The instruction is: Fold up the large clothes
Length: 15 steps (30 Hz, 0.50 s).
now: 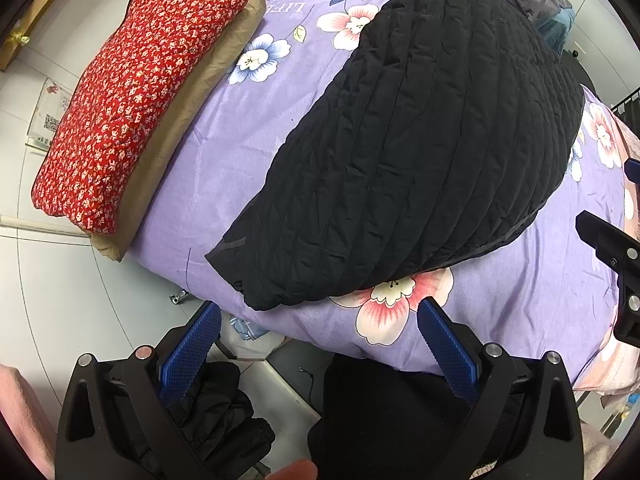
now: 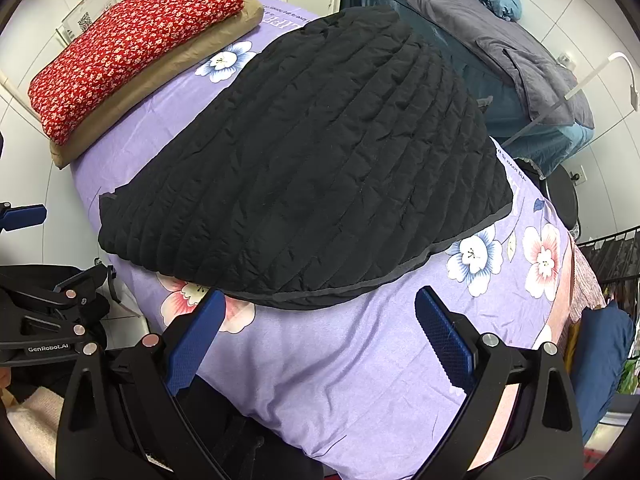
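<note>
A black quilted jacket [image 1: 420, 148] lies folded into a broad flat shape on the purple floral sheet [image 1: 256, 152] of the table. In the right wrist view the same jacket [image 2: 312, 160] fills the middle, its bound hem toward me. My left gripper [image 1: 320, 312] is open, held just short of the table's near edge, nothing between its blue pads [image 1: 192, 352]. My right gripper [image 2: 320, 304] is open too, hovering above the sheet [image 2: 360, 360] in front of the jacket's hem. Each gripper shows at the edge of the other's view.
A folded red floral garment [image 1: 136, 96] rests on a folded tan one [image 1: 176, 140] at the table's far left. Dark clothes [image 1: 224, 412] lie on the floor below the near edge. A bed with grey and blue bedding [image 2: 500, 52] stands beyond the table.
</note>
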Each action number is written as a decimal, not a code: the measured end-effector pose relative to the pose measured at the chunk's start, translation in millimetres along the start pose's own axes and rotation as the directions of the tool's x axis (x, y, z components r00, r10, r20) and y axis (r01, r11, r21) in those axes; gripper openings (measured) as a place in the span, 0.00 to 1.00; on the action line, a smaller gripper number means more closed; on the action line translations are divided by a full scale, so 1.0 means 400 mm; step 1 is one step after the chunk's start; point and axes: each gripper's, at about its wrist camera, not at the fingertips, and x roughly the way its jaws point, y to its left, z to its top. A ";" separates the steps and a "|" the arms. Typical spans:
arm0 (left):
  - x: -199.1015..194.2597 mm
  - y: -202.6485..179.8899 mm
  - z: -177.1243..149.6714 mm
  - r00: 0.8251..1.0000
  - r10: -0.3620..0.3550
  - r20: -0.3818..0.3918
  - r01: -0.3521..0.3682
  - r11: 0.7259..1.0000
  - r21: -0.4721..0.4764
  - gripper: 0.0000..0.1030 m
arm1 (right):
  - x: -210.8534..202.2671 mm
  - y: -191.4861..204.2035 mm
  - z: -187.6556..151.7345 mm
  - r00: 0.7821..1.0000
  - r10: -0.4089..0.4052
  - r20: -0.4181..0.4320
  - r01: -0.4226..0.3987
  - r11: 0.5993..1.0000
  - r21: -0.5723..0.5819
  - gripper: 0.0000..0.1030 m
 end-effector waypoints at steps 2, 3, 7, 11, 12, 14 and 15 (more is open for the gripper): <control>0.002 0.001 0.001 1.000 -0.003 -0.001 0.003 1.000 0.003 0.94 | 0.004 0.000 0.002 1.000 0.001 -0.002 -0.001 1.000 0.000 0.91; 0.003 0.002 0.003 1.000 -0.003 -0.003 0.003 1.000 0.005 0.94 | 0.005 0.001 0.003 1.000 0.001 -0.002 -0.001 1.000 0.000 0.91; 0.008 0.000 0.006 1.000 0.002 -0.008 -0.002 1.000 0.011 0.94 | 0.011 -0.001 0.007 1.000 0.002 -0.008 -0.002 1.000 0.001 0.91; 0.014 -0.002 0.008 1.000 0.004 -0.009 -0.004 1.000 0.022 0.94 | 0.020 -0.005 0.012 1.000 0.006 -0.013 -0.006 1.000 -0.003 0.91; 0.015 -0.002 0.009 1.000 0.004 -0.009 -0.004 1.000 0.019 0.94 | 0.021 -0.004 0.016 1.000 0.009 -0.011 -0.010 1.000 -0.009 0.91; 0.025 0.006 0.012 1.000 0.003 -0.017 -0.003 1.000 0.008 0.94 | 0.021 0.003 0.037 1.000 0.017 -0.003 -0.017 0.999 -0.035 0.91; 0.030 0.011 0.014 1.000 0.006 -0.020 -0.006 1.000 0.001 0.94 | 0.019 0.010 0.055 1.000 0.028 0.009 -0.028 0.998 -0.061 0.91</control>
